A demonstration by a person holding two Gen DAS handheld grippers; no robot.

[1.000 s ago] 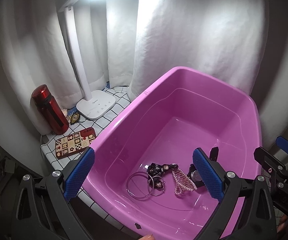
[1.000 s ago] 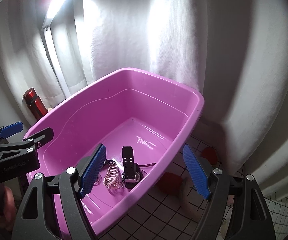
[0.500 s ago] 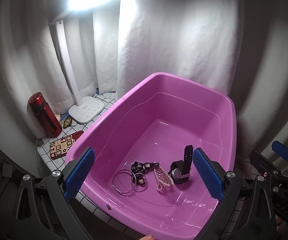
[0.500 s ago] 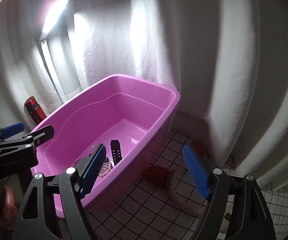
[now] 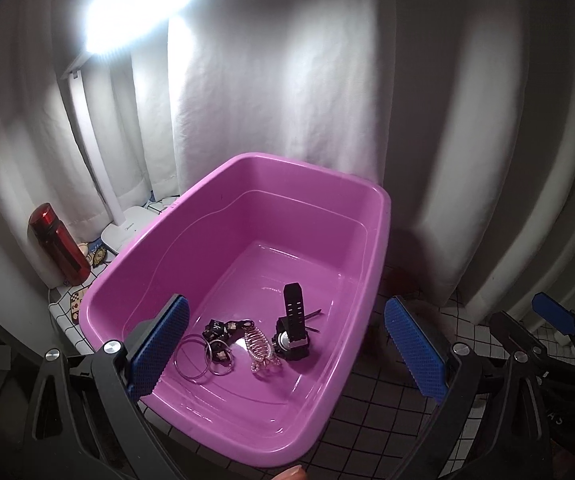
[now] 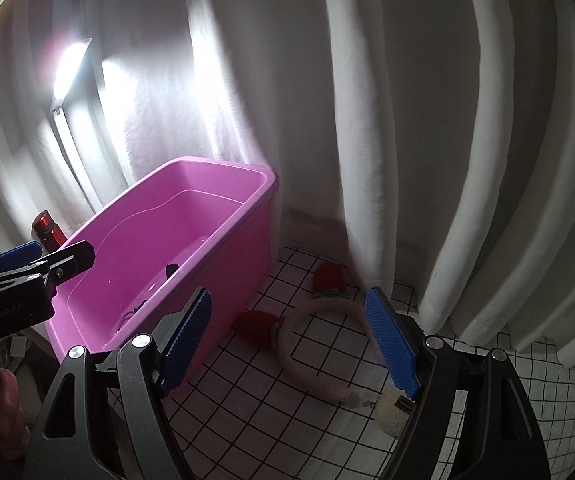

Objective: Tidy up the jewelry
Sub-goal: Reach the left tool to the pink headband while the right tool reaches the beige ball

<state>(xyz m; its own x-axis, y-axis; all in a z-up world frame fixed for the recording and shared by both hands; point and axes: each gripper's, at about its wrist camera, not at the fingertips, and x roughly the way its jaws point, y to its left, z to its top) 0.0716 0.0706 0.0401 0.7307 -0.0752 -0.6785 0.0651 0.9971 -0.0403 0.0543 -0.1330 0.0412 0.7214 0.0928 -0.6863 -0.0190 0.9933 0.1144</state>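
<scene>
A purple plastic tub [image 5: 371, 216] stands on the white grid-tiled table; it also shows in the right wrist view [image 6: 247, 240]. In it lie silver bangles [image 5: 193, 356], a dark patterned hair tie [image 5: 219, 330], a pink claw clip [image 5: 259, 346] and a black watch [image 5: 293, 328]. My left gripper [image 5: 287, 352] is open and empty, held above the tub's near end. My right gripper [image 6: 291, 344] is open and empty above the table to the right of the tub, over a pink headband with red ears [image 6: 315, 336]. A cream fluffy piece [image 6: 391, 410] lies by its right finger.
A red bottle [image 5: 57, 246] and a white desk lamp base [image 5: 125, 230] stand left of the tub, with a patterned card [image 5: 75, 300] beside them. White curtains [image 6: 407, 120] hang close behind the table. The table's front edge is near both grippers.
Both grippers have pulled back and up from the tub. The right gripper has swung right, so the headband on the table now lies between its fingers. The jewelry in the tub has not moved.
</scene>
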